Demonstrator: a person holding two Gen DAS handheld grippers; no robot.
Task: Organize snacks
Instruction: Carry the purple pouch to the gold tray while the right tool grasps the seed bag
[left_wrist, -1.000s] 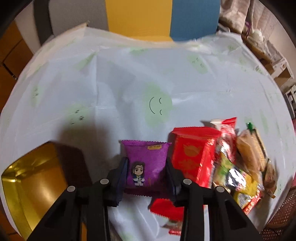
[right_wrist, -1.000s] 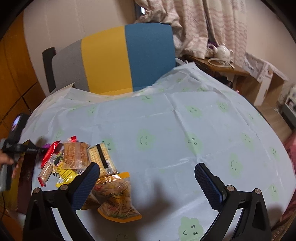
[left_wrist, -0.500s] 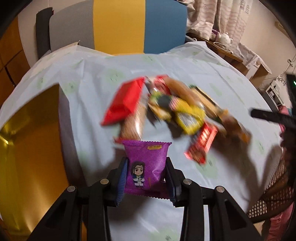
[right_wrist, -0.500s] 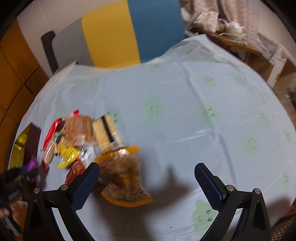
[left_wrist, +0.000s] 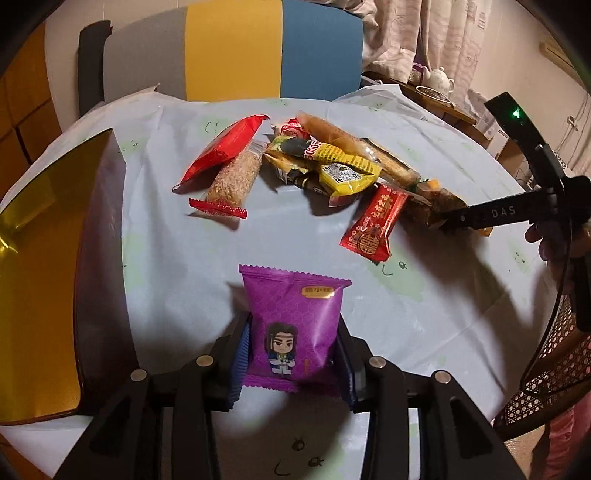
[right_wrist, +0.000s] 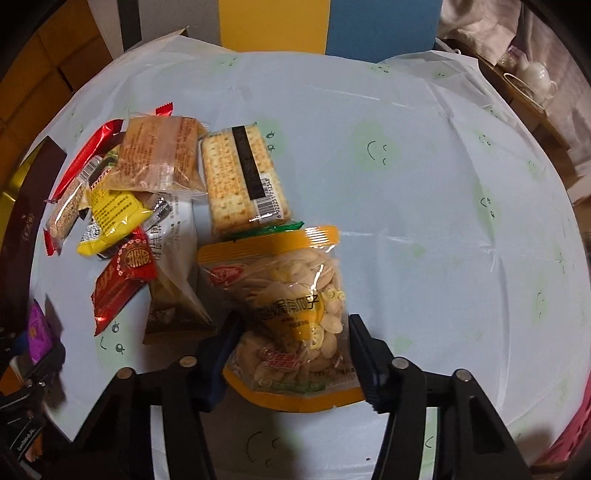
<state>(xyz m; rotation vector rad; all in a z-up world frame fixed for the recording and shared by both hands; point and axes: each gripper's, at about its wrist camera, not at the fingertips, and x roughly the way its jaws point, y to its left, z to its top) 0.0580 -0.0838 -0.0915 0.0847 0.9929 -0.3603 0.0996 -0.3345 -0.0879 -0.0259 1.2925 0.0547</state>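
The left gripper (left_wrist: 291, 360) is seen with a purple packet (left_wrist: 291, 325) between its jaws; the jaws are opening, and the blue pads (left_wrist: 240, 363) are still seen against the packet's sides, so the packet is judged held for now. The packet is kept upright, long axis pointing away along the fingers. The gold tray (left_wrist: 40, 266) lies to the left of this gripper, just beside it, with its dark rim near the left finger. The drop is judged to turn on this: the tray is off to the left, not under the packet, and the table cloth (left_wrist: 184, 280) is what lies below.

The right gripper (right_wrist: 291, 354) is set over a clear bag of seeds (right_wrist: 291, 317) with an orange border; its jaws are closing with the bag between them. The pads are seen at the bag's edges; whether they press yet cannot be told. The bag lies flat, long axis in line with the fingers, and is straddled across its narrow width. The snack pile (right_wrist: 147, 192) lies up and left of it, and a cracker pack (right_wrist: 240, 181) is just beyond the bag's top.

The left hand is the nearer one to the tray; the right is well apart from it
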